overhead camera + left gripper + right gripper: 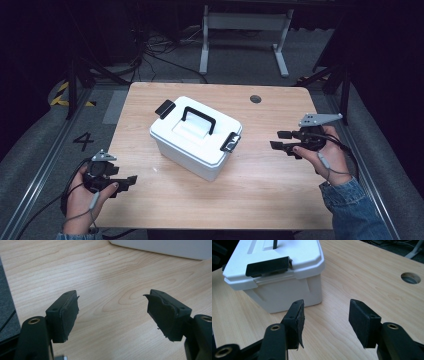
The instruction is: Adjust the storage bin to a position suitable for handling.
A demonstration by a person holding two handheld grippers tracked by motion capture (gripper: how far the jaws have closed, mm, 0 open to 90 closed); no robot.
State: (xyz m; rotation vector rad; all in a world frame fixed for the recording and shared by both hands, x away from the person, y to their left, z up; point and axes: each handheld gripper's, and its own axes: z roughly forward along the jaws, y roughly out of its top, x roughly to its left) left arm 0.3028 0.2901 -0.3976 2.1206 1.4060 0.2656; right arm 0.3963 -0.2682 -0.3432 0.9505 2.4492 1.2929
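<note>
White box sat slantwise mid-table. The right gripper was nearer, facing its black latch. The left gripper waited farther off. Both had wide, empty jaws.

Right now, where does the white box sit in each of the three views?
High view: the white box sits mid-table, between the two grippers, handle up.
Left gripper view: a pale strip of its wall runs along the top edge, right of centre.
Right gripper view: it fills the upper left, one black latch facing the camera.
Shared landmark: the wooden table, whose round hole appears upper right in the right gripper view.
</note>
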